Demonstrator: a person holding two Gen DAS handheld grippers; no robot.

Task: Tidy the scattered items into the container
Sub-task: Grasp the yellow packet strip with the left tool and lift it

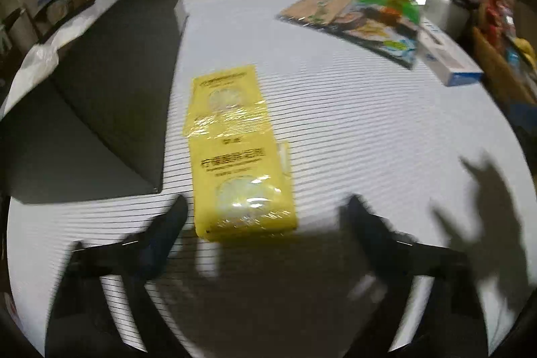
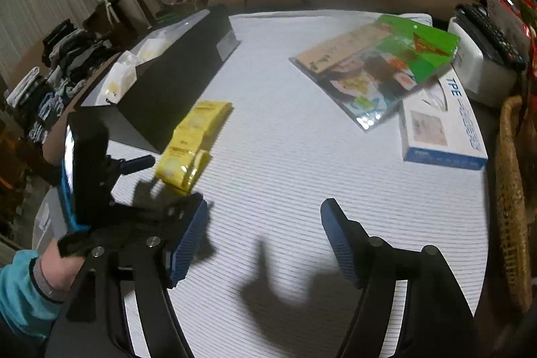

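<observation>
Left wrist view: the left gripper (image 1: 265, 207) has its jaws wide apart, low over the white ribbed worktop (image 1: 335, 130), with the near end of the yellow packets (image 1: 240, 156) lying between the fingertips and touched by neither; the packets are flat on the worktop, wrapped in clear film, just beside the black box (image 1: 100, 83), which stands at the left edge and already holds some white and pale yellow packs, seen better from the right wrist; the right gripper (image 2: 265, 223) hovers over bare worktop with its jaws apart too, empty, near the packets' right side. The step in hand looks like the approach to grasp the yellow packets; the next move calls for the left jaws to go slightly forward and close across the stack's width, then lift and carry it left over the box wall. Well apart, at the far right, a glossy green bag (image 2: 379, 69) lies partly over a white and blue carton (image 2: 443, 130); both are yet to be tidied. On the carton "TPE" can be read; the yellow packets carry dark print, too blurred to read.
</observation>
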